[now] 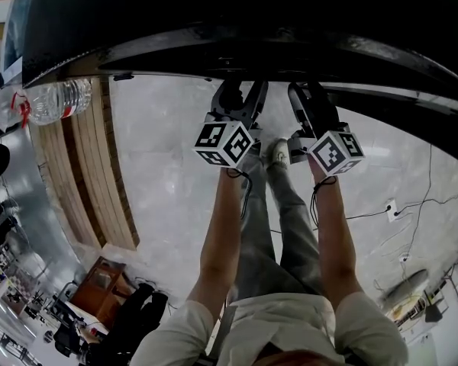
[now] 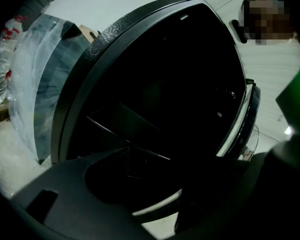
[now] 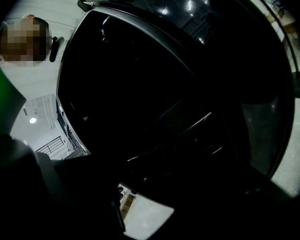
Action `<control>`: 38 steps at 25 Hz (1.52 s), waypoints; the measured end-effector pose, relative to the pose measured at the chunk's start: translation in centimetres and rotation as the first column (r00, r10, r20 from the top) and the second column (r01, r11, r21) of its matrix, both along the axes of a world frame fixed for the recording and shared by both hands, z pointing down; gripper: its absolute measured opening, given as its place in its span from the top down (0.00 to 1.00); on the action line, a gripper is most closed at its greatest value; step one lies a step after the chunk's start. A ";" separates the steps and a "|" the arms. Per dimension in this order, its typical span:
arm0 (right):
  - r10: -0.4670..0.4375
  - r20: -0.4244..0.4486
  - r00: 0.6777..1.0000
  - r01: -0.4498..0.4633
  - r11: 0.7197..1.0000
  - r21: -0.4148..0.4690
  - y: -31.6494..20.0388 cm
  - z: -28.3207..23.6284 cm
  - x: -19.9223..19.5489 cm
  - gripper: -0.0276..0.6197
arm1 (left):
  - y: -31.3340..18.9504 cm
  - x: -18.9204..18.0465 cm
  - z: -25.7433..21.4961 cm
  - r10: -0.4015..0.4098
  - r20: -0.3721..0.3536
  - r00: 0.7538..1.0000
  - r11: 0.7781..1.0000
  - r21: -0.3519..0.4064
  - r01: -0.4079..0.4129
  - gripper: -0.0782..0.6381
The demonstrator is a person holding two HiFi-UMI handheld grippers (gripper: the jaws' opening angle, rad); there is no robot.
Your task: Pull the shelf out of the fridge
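Note:
The black fridge (image 1: 252, 14) fills the top of the head view, its front edge just ahead of both grippers. My left gripper (image 1: 241, 97) and right gripper (image 1: 314, 101) stand side by side at that edge, jaws spread open, with nothing seen pressed between them. The left gripper view looks into the dark fridge opening (image 2: 185, 69), where a flat shelf (image 2: 122, 121) sits inside. Faint shelf edges (image 3: 190, 124) cross the black interior in the right gripper view. Darkness hides whether the jaws touch the shelf's front edge.
A clear water bottle (image 1: 57, 100) lies at the left by wooden boards (image 1: 84, 166). Grey floor (image 1: 168, 181) is below, with cables (image 1: 412, 204) at the right. The person's legs and shoes (image 1: 275, 152) are under the grippers. A crinkled clear plastic sheet (image 2: 35, 84) hangs left of the fridge.

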State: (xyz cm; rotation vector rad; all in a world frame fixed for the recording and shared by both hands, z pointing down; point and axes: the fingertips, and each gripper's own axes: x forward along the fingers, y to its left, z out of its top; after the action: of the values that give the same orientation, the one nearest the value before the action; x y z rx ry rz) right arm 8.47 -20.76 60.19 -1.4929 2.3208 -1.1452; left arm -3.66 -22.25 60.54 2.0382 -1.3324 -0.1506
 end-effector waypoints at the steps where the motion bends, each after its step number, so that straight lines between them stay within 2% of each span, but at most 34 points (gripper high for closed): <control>1: 0.005 0.005 1.000 -0.005 1.000 -0.002 -0.1 0.2 0.1 0.51 | -0.1 0.1 0.1 -0.002 -0.011 1.000 1.000 -0.001 0.002 0.54; 7: 0.025 0.040 0.999 -0.026 1.000 0.007 -1.5 0.7 0.1 0.47 | -1.3 0.3 0.5 -0.029 -0.072 0.997 1.000 -0.010 0.028 0.52; 12: 0.038 0.068 0.997 -0.039 0.999 0.012 -2.9 0.9 -0.1 0.46 | -2.6 0.1 0.8 -0.060 -0.111 0.992 0.998 -0.015 0.059 0.52; 15: 0.049 0.071 0.996 -0.050 0.999 0.018 -3.9 1.1 -0.2 0.50 | -3.5 -0.1 1.0 -0.074 -0.123 0.990 0.997 -0.016 0.072 0.52; 20: 0.076 0.048 0.996 -0.077 0.997 0.019 -4.6 1.5 0.1 0.65 | -4.4 0.1 1.3 -0.079 -0.122 0.989 0.997 -0.005 0.079 0.57; 26: 0.060 0.049 0.997 -0.062 0.997 0.042 -4.7 1.3 0.3 0.68 | -5.1 0.8 0.8 -0.071 -0.112 0.991 0.997 0.033 0.075 0.64; 38: 0.028 0.039 0.999 -0.032 0.993 0.112 -3.8 0.5 0.1 0.70 | -4.4 0.7 -0.1 -0.057 -0.109 0.992 0.993 0.100 0.068 0.65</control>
State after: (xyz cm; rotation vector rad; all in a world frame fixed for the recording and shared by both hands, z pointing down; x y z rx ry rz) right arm 8.58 -24.59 60.65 -1.4494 2.2893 -1.0079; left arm -3.01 -26.61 60.45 2.0441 -1.3467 -0.3581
